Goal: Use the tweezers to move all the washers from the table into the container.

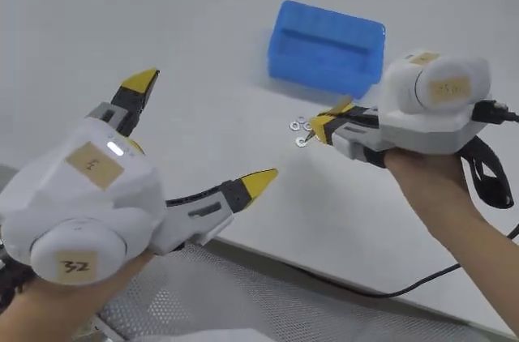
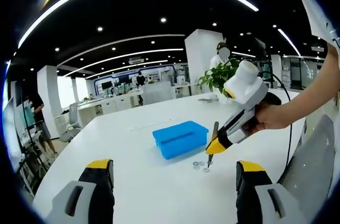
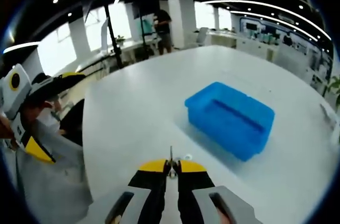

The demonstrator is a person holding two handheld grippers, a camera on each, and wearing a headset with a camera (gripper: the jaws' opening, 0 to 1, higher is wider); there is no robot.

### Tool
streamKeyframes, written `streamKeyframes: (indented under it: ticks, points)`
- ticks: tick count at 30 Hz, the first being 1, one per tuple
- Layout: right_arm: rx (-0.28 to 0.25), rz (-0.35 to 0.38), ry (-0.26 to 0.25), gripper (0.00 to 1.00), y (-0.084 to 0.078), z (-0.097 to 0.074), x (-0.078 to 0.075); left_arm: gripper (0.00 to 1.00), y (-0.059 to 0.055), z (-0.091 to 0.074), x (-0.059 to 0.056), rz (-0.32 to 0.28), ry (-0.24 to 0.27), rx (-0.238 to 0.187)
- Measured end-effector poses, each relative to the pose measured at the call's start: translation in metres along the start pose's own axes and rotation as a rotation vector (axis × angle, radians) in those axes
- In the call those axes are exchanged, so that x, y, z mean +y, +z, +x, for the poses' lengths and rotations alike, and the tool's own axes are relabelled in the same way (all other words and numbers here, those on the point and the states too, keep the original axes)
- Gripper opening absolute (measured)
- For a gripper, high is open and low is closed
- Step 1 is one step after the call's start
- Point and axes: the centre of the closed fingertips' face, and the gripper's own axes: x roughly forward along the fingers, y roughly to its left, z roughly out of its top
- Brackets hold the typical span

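Washers are lying in a small loose cluster on the white table, just in front of the blue container and outside it. They are too small to count with certainty, and one is sitting a little apart on the side nearer the person. In the left gripper view the washers are showing as a few pale rings beside the container, whose floor is partly hidden behind its near wall.

The right gripper is pressing its yellow-tipped jaws together on the tweezers, a thin dark tool pointing down at the cluster. Whether its tip is touching a washer is too fine to make out. In the right gripper view the jaws are meeting around the tweezers, hiding most of their length, and a short tip is poking out towards the container.

The left gripper is hovering near the front edge of the table, well apart from the washers, with its jaws spread wide and nothing between them. Its own view is showing the left gripper with both jaws cut off at the bottom
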Motion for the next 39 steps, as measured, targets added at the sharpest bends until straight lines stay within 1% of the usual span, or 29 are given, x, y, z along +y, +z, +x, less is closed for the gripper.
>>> streamKeyframes:
  ticks: [4,8,10,11,16,19,23,25,26,27,28,29,30,32,33,36,37,39]
  points:
    - [-0.006,0.001,-0.005,0.04,0.002,0.004,-0.001,0.99,-0.001,0.001,0.001,-0.012,-0.001,0.005]
    - [0.001,-0.011,-0.010,0.04,0.002,0.006,-0.003,0.99,-0.007,0.003,-0.001,-0.010,-0.009,0.036]
    - [0.010,-0.007,-0.001,0.04,0.000,0.008,-0.003,0.99,-0.013,0.005,-0.004,-0.005,-0.024,0.072]
    - [0.014,-0.009,0.001,0.04,-0.001,0.009,-0.003,0.99,-0.018,0.005,-0.005,0.005,-0.028,0.104]
    - [0.025,-0.034,-0.006,0.04,-0.004,0.009,-0.004,0.99,-0.020,0.005,-0.007,0.012,-0.039,0.110]
    - [0.026,-0.047,-0.006,0.04,-0.003,0.011,-0.003,0.99,-0.026,0.006,-0.008,0.019,-0.042,0.145]
    - [0.030,-0.064,-0.013,0.03,-0.002,0.012,-0.003,0.99,-0.028,0.007,-0.009,0.028,-0.044,0.158]
    - [0.033,-0.074,-0.019,0.03,-0.002,0.012,-0.003,0.99,-0.033,0.008,-0.008,0.026,-0.044,0.187]
    - [0.036,-0.076,-0.019,0.03,-0.003,0.012,-0.003,0.99,-0.039,0.007,-0.007,0.038,-0.043,0.233]
    - [0.040,-0.074,-0.019,0.03,-0.003,0.012,-0.003,0.99,-0.040,0.007,-0.008,0.042,-0.046,0.237]
    - [0.043,-0.074,-0.020,0.03,-0.003,0.011,-0.004,0.99,-0.038,0.008,-0.009,0.043,-0.054,0.224]
    - [0.047,-0.077,-0.023,0.03,-0.003,0.011,-0.004,0.99,-0.037,0.008,-0.011,0.050,-0.066,0.221]
    - [0.049,-0.081,-0.024,0.03,-0.003,0.010,-0.005,0.99,-0.035,0.010,-0.011,0.079,-0.074,0.210]
    - [0.045,-0.071,-0.018,0.03,-0.001,0.006,-0.005,0.99,-0.036,0.011,-0.010,0.119,-0.073,0.223]
    - [0.045,-0.064,-0.014,0.03,0.001,0.005,-0.004,0.99,-0.036,0.012,-0.010,0.123,-0.077,0.229]
    - [0.040,-0.062,-0.012,0.03,0.005,-0.001,-0.003,0.96,-0.035,0.012,-0.009,0.116,-0.083,0.234]
    - [0.036,-0.064,-0.012,0.03,0.007,-0.003,-0.003,0.96,-0.033,0.011,-0.009,0.106,-0.089,0.226]
    - [0.028,-0.060,-0.010,0.03,0.013,-0.008,-0.002,0.95,-0.031,0.011,-0.008,0.080,-0.097,0.229]
